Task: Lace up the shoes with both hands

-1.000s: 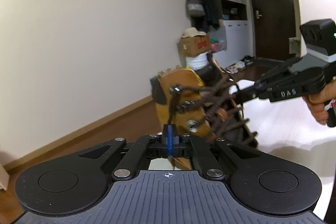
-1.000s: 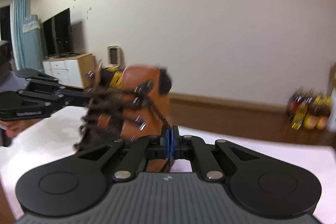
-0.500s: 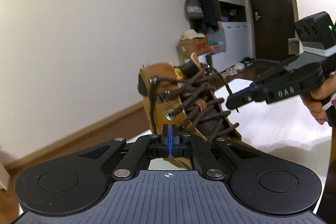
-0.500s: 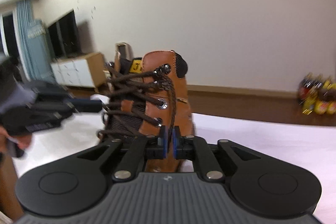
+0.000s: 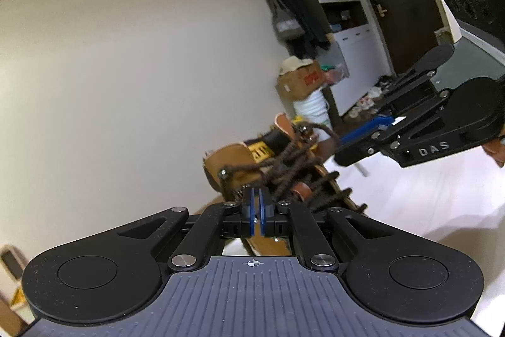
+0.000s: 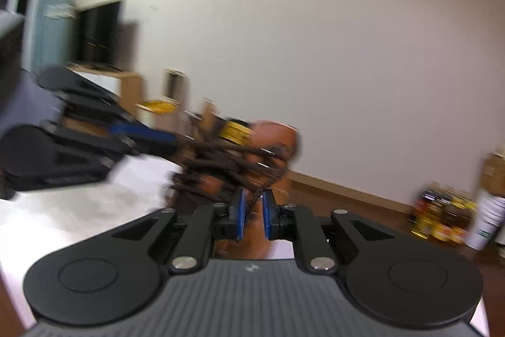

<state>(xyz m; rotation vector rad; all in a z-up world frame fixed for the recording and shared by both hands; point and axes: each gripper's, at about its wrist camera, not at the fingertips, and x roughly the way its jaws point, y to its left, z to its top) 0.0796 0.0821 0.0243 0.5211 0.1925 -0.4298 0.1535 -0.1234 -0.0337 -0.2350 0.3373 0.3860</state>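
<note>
A tan leather boot (image 5: 240, 160) with dark brown laces (image 5: 293, 166) lies tilted on a white table (image 5: 426, 198); it also shows blurred in the right wrist view (image 6: 268, 144). My left gripper (image 5: 256, 207) stands slightly open close to the boot's collar, with a lace end running down beside its pads. My right gripper (image 6: 252, 210) is partly open with a lace strand (image 6: 255, 198) loose in the gap. Each gripper also shows in the other's view, the right (image 5: 363, 141) and the left (image 6: 151, 138), both at the boot's top.
A dark door (image 5: 391, 5), white cupboards (image 5: 353, 59) and cardboard boxes (image 5: 300, 81) stand behind the boot. Bottles (image 6: 442, 217) and a white bucket (image 6: 486, 220) sit on the wooden floor by the wall. A TV (image 6: 101, 33) stands on a low cabinet at left.
Both grippers have opened slightly from shut on the lace ends. The boot has tipped over and lower, and both grippers have moved in closer to it.
</note>
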